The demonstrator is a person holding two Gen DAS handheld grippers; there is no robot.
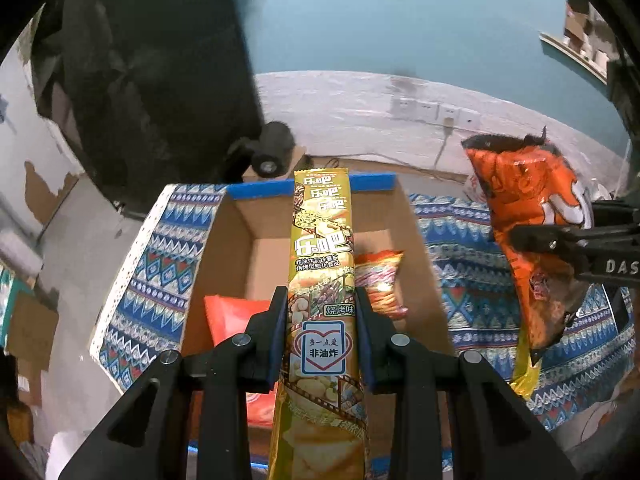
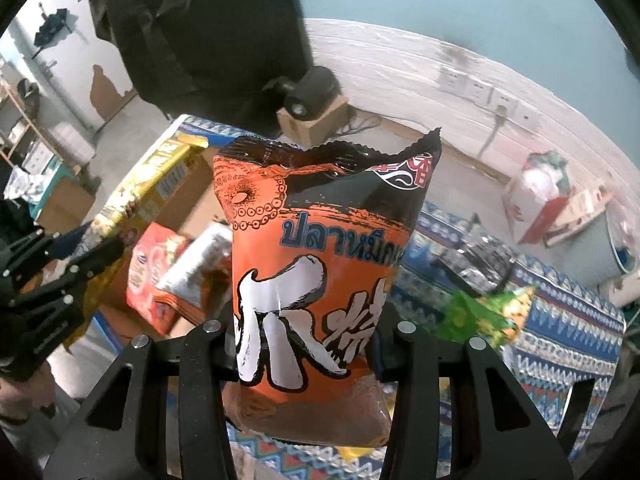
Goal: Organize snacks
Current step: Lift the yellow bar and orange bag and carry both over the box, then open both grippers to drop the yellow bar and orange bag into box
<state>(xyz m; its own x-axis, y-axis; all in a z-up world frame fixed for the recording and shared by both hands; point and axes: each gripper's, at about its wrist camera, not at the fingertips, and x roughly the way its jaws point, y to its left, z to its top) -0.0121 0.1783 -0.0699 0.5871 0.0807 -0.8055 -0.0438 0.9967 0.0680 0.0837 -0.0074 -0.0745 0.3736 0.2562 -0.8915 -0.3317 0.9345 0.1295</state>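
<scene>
My left gripper (image 1: 321, 300) is shut on a long yellow snack pack (image 1: 322, 216), which stands upright between the blue pads above an open cardboard box (image 1: 224, 248). Inside the box lie a red pack (image 1: 230, 320) and a small orange pack (image 1: 380, 280). At the right edge of the left wrist view, my right gripper (image 1: 552, 224) grips an orange bag (image 1: 516, 184). In the right wrist view, my right gripper (image 2: 306, 332) is shut on that orange-and-black bag (image 2: 320, 232). To its left there, the left gripper (image 2: 92, 248) holds the yellow pack (image 2: 148, 184) over the box.
A blue patterned cloth (image 2: 560, 320) covers the table. On it, right of the box, lies a green pack (image 2: 480, 316). A black device on a small carton (image 2: 312, 92) stands behind the box, near a white wall with sockets (image 1: 432, 110). A large dark object (image 1: 160, 80) looms at back left.
</scene>
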